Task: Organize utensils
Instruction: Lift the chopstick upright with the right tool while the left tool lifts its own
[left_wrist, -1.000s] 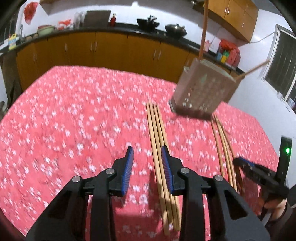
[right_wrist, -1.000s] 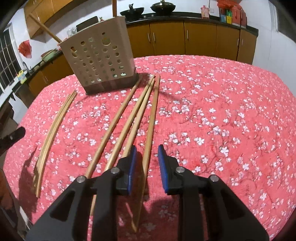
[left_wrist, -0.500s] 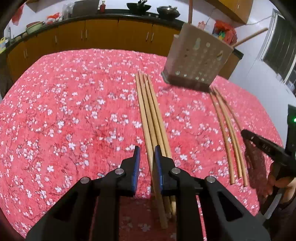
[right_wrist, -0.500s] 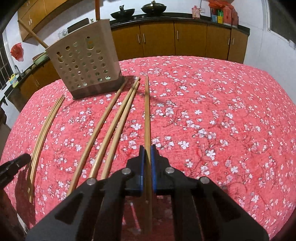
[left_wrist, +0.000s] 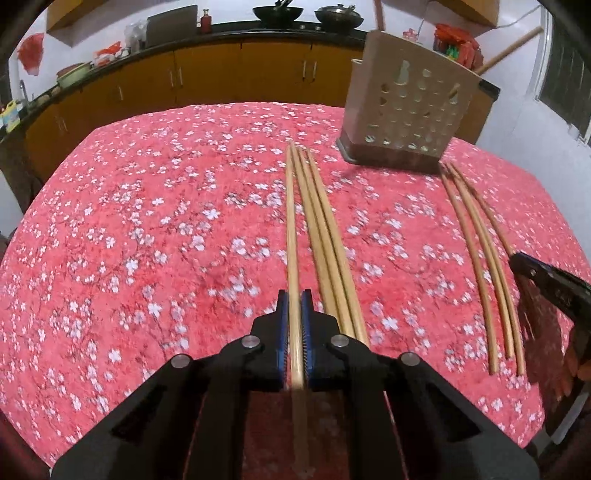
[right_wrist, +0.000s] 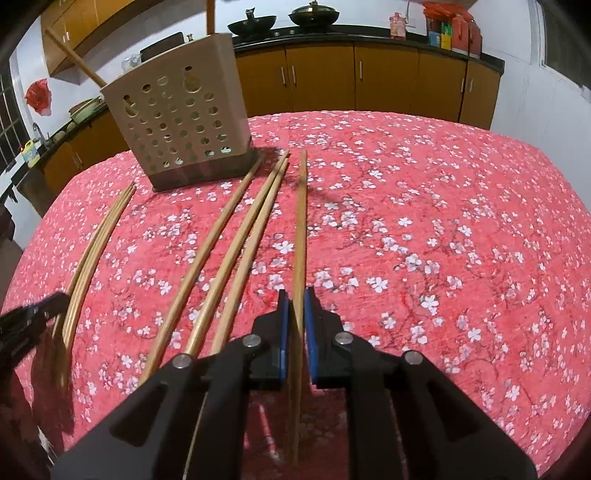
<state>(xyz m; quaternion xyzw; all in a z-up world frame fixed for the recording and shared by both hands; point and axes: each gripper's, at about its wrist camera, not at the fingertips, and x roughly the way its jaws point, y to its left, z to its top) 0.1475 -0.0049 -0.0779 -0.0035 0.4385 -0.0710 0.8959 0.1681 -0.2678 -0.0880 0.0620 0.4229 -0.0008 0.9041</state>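
While clamped: two chopsticks (left_wrist: 291, 236) (right_wrist: 301, 229).

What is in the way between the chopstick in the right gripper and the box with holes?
Nothing visible blocks it. The right gripper is shut on the chopstick, and the holder stands ahead to its left. Three loose chopsticks lie flat on the tablecloth in between, low enough to lift over.

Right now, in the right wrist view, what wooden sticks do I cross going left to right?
Thin chopstick bundle → three loose chopsticks → single chopstick clamped in the right claw.
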